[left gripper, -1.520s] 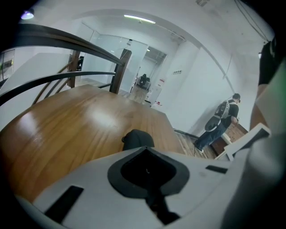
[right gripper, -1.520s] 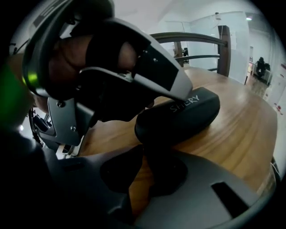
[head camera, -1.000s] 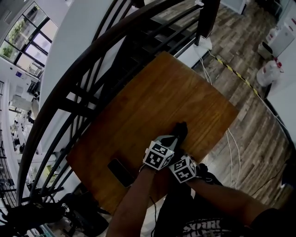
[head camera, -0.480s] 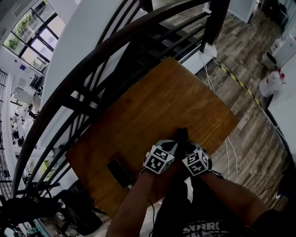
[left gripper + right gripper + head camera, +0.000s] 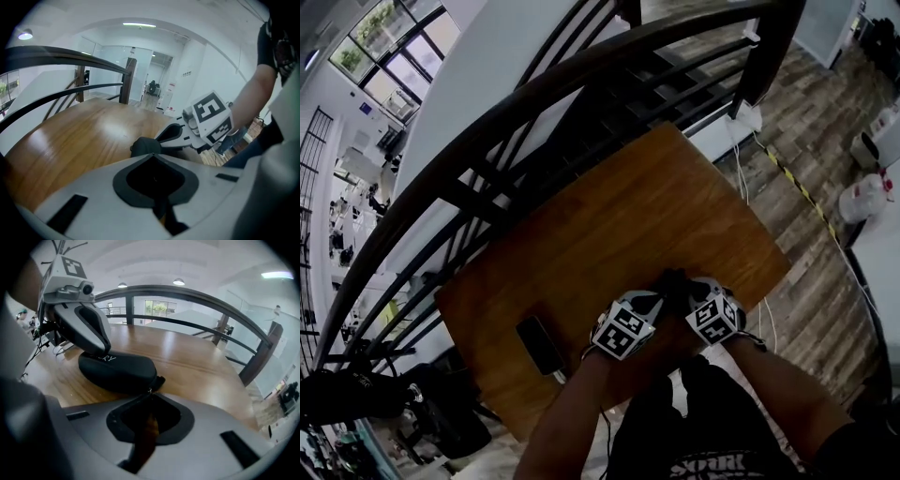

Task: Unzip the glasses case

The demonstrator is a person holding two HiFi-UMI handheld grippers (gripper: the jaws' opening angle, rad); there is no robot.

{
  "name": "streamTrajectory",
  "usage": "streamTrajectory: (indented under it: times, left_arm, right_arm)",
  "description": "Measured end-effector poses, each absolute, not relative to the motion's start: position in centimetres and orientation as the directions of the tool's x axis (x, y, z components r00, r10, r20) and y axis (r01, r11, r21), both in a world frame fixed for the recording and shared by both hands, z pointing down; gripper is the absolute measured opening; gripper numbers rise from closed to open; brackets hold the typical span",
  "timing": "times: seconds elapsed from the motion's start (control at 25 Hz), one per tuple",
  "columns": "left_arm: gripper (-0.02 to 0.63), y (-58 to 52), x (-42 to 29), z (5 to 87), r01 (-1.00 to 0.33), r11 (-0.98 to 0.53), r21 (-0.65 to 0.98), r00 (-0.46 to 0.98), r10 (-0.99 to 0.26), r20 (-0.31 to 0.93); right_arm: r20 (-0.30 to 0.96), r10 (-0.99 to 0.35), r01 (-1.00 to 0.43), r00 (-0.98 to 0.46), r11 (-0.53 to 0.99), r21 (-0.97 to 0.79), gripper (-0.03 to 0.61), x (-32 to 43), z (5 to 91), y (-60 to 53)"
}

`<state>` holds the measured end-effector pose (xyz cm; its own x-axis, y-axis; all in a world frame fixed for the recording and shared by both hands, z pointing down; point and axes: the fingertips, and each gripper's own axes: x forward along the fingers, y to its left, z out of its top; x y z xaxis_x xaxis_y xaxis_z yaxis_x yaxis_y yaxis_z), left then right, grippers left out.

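Observation:
A black glasses case (image 5: 672,281) lies on the wooden table (image 5: 656,206) near its front edge, between my two grippers. In the right gripper view the glasses case (image 5: 117,370) is zipped, with white lettering on top. My left gripper (image 5: 654,298) is shut, and its fingers (image 5: 89,329) rest on the case's top at the left end. In the left gripper view the case (image 5: 144,146) shows just past the left gripper (image 5: 151,155). My right gripper (image 5: 150,392) is shut, its tip on the small zipper pull at the case's right end.
A black phone (image 5: 539,344) lies on the table's front left. A dark curved railing (image 5: 534,122) runs behind the table. White cables (image 5: 766,319) trail on the plank floor to the right, and white containers (image 5: 862,197) stand further right.
My right gripper has moved forward and to the right, from behind the left gripper to the case's right end. The left gripper stays on the case.

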<state>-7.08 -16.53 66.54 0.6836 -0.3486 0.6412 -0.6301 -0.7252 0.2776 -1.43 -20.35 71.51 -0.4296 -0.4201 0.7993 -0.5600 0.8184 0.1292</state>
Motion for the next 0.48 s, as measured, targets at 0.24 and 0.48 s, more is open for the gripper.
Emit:
streamTrajectory:
  times: [0.24, 0.48]
  left_arm:
    - [0.005, -16.7, -7.3, 66.8, -0.644, -0.725, 0.244, 0.675, -0.388, 0.627]
    - [0.005, -17.5, -10.2, 60.6, -0.781, -0.593, 0.197, 0.618, -0.684, 0.389]
  right_arm:
    - [0.783, -0.387, -0.526, -0.487, 0.846, 0.09, 0.008, -1.4, 71.4, -20.2]
    - [0.728, -0.402, -0.544, -0.555, 0.838, 0.048, 0.009, -0.5, 66.1, -19.3]
